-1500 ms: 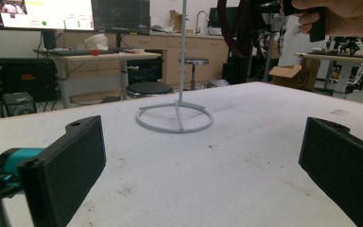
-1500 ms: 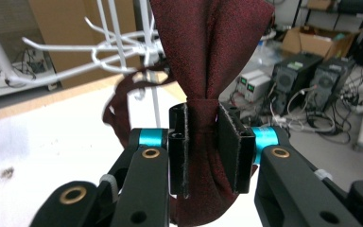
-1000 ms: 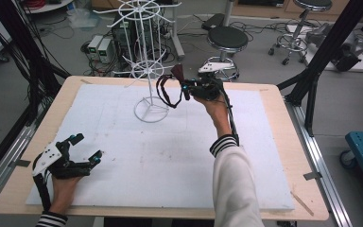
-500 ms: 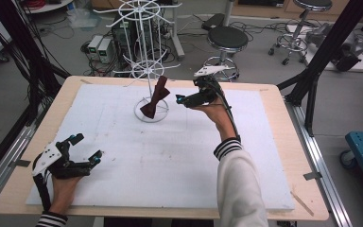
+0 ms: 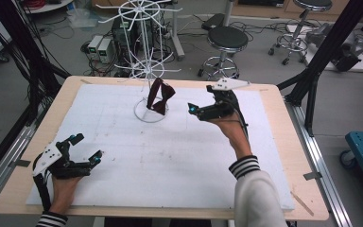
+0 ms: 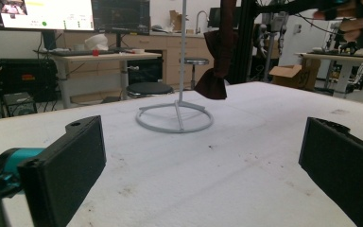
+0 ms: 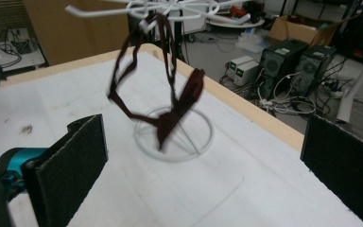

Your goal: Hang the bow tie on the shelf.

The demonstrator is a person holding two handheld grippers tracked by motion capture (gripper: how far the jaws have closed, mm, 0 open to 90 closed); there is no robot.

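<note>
Fingers of our right gripper have just been opening and now stand wide with nothing between them, near the dark red bow tie hanging by its strap from the white wire rack. Our left gripper rests open on the white surface.

A wood-edged bench topped with a white foam sheet stands on a grey floor. Behind it are black round stools, computer boxes with trailing cables, and black frame posts. Farther back, a wall monitor hangs above wooden cabinets.
</note>
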